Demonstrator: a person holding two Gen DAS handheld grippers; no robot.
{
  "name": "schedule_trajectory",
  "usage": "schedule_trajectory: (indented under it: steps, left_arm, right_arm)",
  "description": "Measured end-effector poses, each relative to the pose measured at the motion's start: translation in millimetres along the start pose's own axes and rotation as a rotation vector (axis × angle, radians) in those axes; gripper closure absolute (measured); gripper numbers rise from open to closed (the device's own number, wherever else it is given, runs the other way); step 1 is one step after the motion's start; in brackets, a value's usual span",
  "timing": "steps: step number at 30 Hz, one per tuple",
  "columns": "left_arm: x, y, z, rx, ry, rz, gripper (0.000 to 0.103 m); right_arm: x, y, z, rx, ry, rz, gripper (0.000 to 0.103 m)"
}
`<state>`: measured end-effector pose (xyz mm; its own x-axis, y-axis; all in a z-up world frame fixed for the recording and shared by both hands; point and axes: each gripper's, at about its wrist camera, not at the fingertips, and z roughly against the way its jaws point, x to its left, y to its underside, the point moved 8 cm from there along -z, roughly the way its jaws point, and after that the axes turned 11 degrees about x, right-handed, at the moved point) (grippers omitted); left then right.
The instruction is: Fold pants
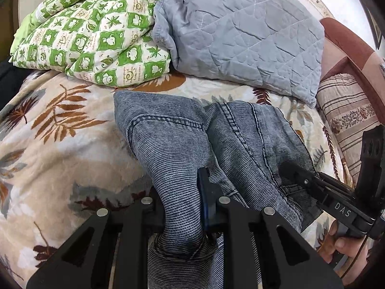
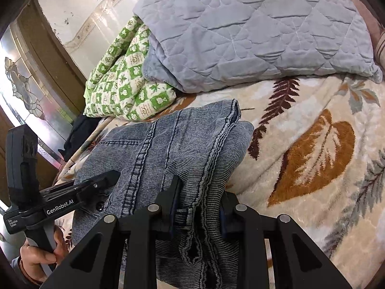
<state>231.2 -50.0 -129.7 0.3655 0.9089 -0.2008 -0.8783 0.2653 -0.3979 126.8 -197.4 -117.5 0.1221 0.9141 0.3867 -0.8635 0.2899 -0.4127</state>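
Note:
Grey-blue denim pants (image 1: 173, 132) lie partly folded on the leaf-patterned bed blanket (image 1: 60, 144), their near end lifted. My left gripper (image 1: 180, 200) is shut on a bunched fold of the pants, and the cloth hides its left finger. In that view my right gripper (image 1: 288, 169) bites the pants' right edge, with a hand below it. In the right wrist view the pants (image 2: 182, 139) run away from me, and my right gripper (image 2: 201, 192) is shut on their thick seamed edge. My left gripper (image 2: 112, 177) grips the pants at the left.
A green-checked quilt (image 1: 96, 36) and a grey quilted cover (image 1: 240, 31) are piled at the far side of the bed. A striped pillow (image 1: 344, 110) and brown headboard (image 1: 349, 43) stand at the right. A black garment (image 2: 79, 130) lies by a glass-panelled door (image 2: 26, 89).

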Motion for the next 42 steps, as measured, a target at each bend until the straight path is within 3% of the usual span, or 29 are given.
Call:
schedule_trajectory:
  steps: [28, 37, 42]
  left_arm:
    - [6.6, 12.3, -21.2, 0.03, -0.102, -0.024, 0.082]
    - [7.9, 12.2, -19.5, 0.043, -0.127, -0.016, 0.075]
    - [11.5, 16.2, -11.6, 0.036, -0.139, -0.006, 0.063]
  right_arm:
    - [-15.5, 9.6, -26.3, 0.059, 0.048, -0.035, 0.077]
    - [-16.7, 10.4, -27.9, 0.083, 0.082, -0.051, 0.067]
    - [-14.6, 11.1, -22.2, 0.085, 0.112, -0.052, 0.061]
